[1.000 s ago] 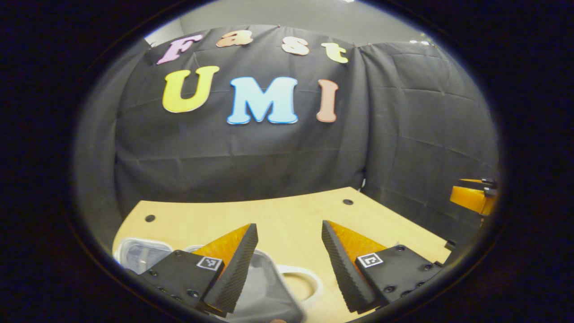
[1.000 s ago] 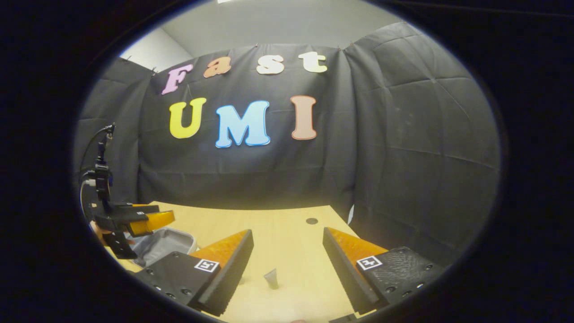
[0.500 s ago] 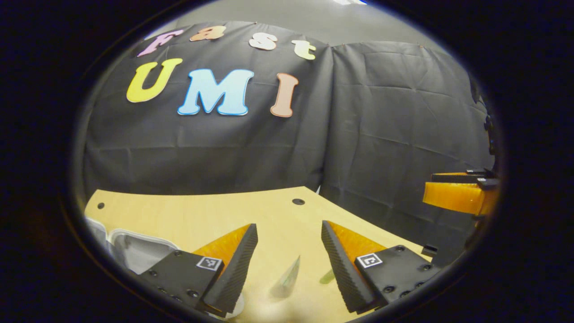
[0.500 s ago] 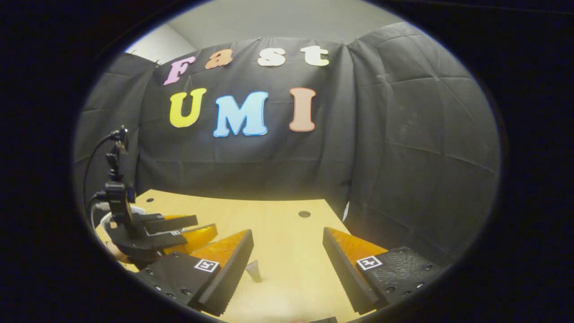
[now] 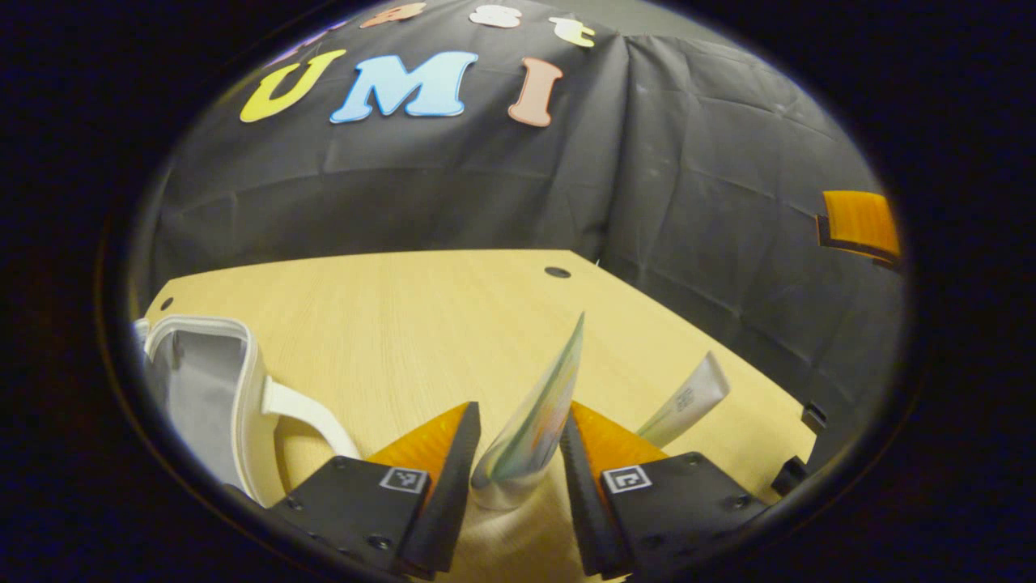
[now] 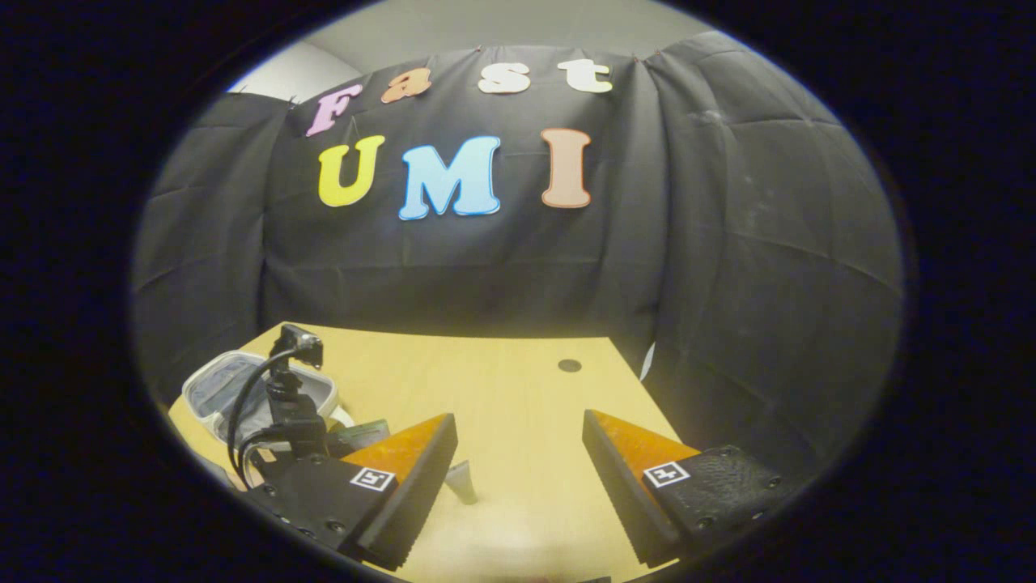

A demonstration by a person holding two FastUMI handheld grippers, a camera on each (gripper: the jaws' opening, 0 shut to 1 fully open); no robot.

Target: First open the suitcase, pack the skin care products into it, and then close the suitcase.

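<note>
While the left tongs [image 5: 518, 453] straddle a multicoloured skin care tube [image 5: 536, 417] on the table [image 5: 388, 316], whether both fingers press it I cannot tell. A second tube [image 5: 684, 401] lies toward the table's right edge, the open suitcase [image 5: 198, 389] toward its left. The right tongs [image 6: 518, 478] are spread, holding nothing.

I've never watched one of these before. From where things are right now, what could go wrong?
1. In the left gripper view, the left gripper straddles the standing tube, but its fingers may not press it yet; it could tip or slip away.
2. The second tube lies close beside it and might get knocked aside.
3. The open suitcase sits off to the side, so a loosely held tube could drop on the table on the way over.
</note>
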